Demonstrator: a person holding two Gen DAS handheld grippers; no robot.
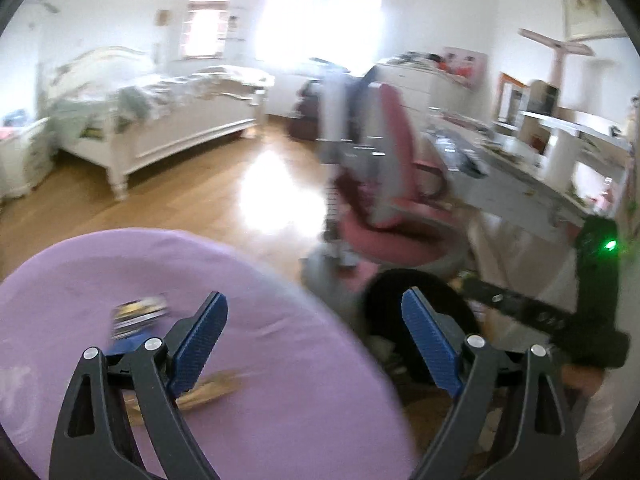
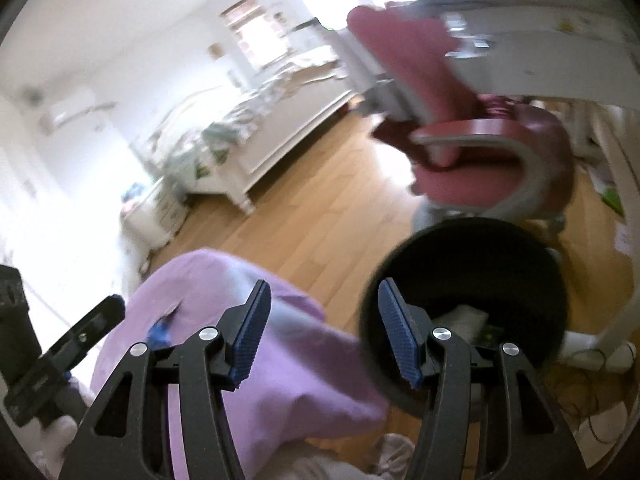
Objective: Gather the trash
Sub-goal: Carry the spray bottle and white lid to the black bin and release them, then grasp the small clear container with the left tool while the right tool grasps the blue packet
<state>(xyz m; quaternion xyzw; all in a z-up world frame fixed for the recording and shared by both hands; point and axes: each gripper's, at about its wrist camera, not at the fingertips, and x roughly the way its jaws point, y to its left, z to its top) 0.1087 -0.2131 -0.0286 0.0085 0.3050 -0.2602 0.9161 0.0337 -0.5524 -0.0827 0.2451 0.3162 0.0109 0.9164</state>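
Observation:
My left gripper (image 1: pixel 314 312) is open wide with nothing between its blue pads. It hovers over the edge of a round purple cushion (image 1: pixel 280 360). On the cushion lie a small dark and yellow wrapper (image 1: pixel 138 314) and a brown scrap (image 1: pixel 214 392), which sits by the left finger. A black bin (image 1: pixel 384 296) stands on the floor just past the cushion. My right gripper (image 2: pixel 324 296) is also open and empty, above the gap between the cushion (image 2: pixel 248 360) and the bin (image 2: pixel 480 264). Crumpled pale trash (image 2: pixel 464 318) lies inside the bin.
A pink swivel chair (image 1: pixel 384 184) stands behind the bin beside a cluttered white desk (image 1: pixel 520 176). A white bed (image 1: pixel 160 128) is across the wooden floor (image 1: pixel 200 200). Cables and papers lie under the desk (image 2: pixel 592 412). A blue item (image 2: pixel 160 332) rests on the cushion.

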